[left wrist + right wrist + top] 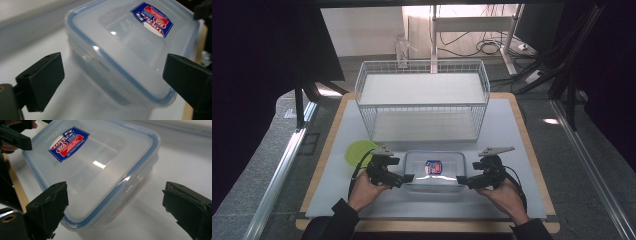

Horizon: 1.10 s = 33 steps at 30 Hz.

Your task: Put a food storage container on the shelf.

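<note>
A clear plastic box (434, 170) with a blue-rimmed lid (140, 50) and a red-and-blue label (68, 143) sat near the front edge of the white mat (512, 150), just in front of a wire basket (422, 100). The left gripper (408, 178) stood at the box's left end and the right gripper (460, 179) at its right end, each pointing inward at it. Both sets of jaws gaped wide with the box's corners between them, and nothing was gripped (the pads stood clear of the plastic in both gripper views). A green disc (358, 151) lay on the mat beyond the left hand. The lid looked seated on the box; judging from this, no lifting had begun, and closing on it was what remained.
</note>
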{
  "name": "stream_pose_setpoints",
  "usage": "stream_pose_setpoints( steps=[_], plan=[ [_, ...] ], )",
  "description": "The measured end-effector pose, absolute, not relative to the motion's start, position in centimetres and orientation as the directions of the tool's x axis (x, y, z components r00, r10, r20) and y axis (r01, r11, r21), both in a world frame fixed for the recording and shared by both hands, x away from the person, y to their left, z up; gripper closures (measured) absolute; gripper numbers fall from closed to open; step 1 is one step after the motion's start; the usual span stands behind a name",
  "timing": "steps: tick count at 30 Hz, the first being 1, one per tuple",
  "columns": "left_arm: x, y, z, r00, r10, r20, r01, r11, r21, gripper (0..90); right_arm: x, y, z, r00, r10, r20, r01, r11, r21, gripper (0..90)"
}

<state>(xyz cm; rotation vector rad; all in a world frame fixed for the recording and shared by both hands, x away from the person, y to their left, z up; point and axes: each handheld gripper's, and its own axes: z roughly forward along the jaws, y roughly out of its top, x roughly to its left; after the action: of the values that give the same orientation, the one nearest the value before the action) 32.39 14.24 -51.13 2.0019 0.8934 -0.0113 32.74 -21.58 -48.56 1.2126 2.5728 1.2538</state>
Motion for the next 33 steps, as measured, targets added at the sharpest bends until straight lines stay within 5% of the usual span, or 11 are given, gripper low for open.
stream_pose_setpoints(
  steps=[13, 24, 29, 33],
  plan=[
    [33.3, 13.6, -52.1, 0.714, 0.520, -0.470, 0.669, -0.306, 0.678, 0.3, 34.6, -20.5, -49.8, -0.644, 0.601, 0.474, 0.740, 0.330, 0.586, 10.5],
    [30.7, 14.2, -50.9, 0.729, 0.549, -0.409, 0.636, -0.322, 0.701, 19.1, 32.5, -21.7, -48.7, -0.648, 0.599, 0.471, 0.733, 0.322, 0.600, 32.2],
    [29.6, 15.9, -50.8, 0.714, 0.526, -0.463, 0.647, -0.242, 0.723, 39.3, 31.9, -22.8, -48.4, -0.652, 0.576, 0.493, 0.726, 0.286, 0.626, 46.5],
    [29.3, 15.8, -50.7, 0.708, 0.537, -0.459, 0.646, -0.232, 0.727, 41.8, 31.4, -23.0, -48.4, -0.632, 0.578, 0.517, 0.739, 0.249, 0.626, 49.5]
  ],
)
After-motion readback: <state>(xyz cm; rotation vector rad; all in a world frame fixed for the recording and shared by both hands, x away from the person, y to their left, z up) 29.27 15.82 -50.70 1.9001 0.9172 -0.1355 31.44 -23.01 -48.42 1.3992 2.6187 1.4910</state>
